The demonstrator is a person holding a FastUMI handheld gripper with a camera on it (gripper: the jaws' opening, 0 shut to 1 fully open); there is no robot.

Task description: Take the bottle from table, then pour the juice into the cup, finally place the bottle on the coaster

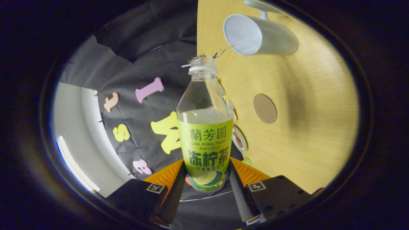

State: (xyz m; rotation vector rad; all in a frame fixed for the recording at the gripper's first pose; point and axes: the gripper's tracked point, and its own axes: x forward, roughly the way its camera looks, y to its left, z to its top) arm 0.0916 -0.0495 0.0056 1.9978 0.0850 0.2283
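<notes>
The bottle (205,127) is clear plastic with a rounded shoulder, a short threaded neck and an open mouth with no cap, a pale ring sitting just under the threads. A green label wraps its lower body, printed with dark characters and a picture of a cut lime near the base. Pale liquid fills it to about the top edge of the label, and the shoulder above looks see-through. The gripper (206,174) holds the bottle between its two fingers, one pressed on each side of the labelled lower part, so the bottle stands out straight ahead of them; ribbed pads line the inner faces of the fingers. The whole view is rolled sideways, so the bottle is tipped over the table (303,127), a smooth light wood surface with fine straight grain. Just beyond the bottle's mouth is the cup (260,35), a plain grey mug with a matte wall, a thin rim and a loop handle on its far side, its open mouth facing the bottle. A thin clear stream runs from the bottle's lip across to the cup's rim. The coaster (265,108), a flat brown disc, lies on the table well apart from the cup. A small round lid-like object (239,139) sits beside the bottle's label.
</notes>
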